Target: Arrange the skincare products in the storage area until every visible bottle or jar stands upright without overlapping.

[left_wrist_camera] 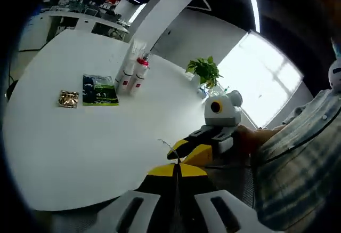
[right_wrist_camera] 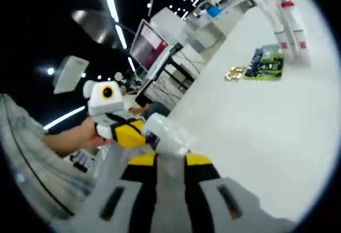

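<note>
I am at the approach step: my left gripper (left_wrist_camera: 178, 211) has jaws together, empty; my right gripper (right_wrist_camera: 170, 190) likewise. White red-labelled skincare bottles (left_wrist_camera: 133, 73) stand at the white tabletop's (left_wrist_camera: 106, 153) far edge. Next, I reach across.
</note>
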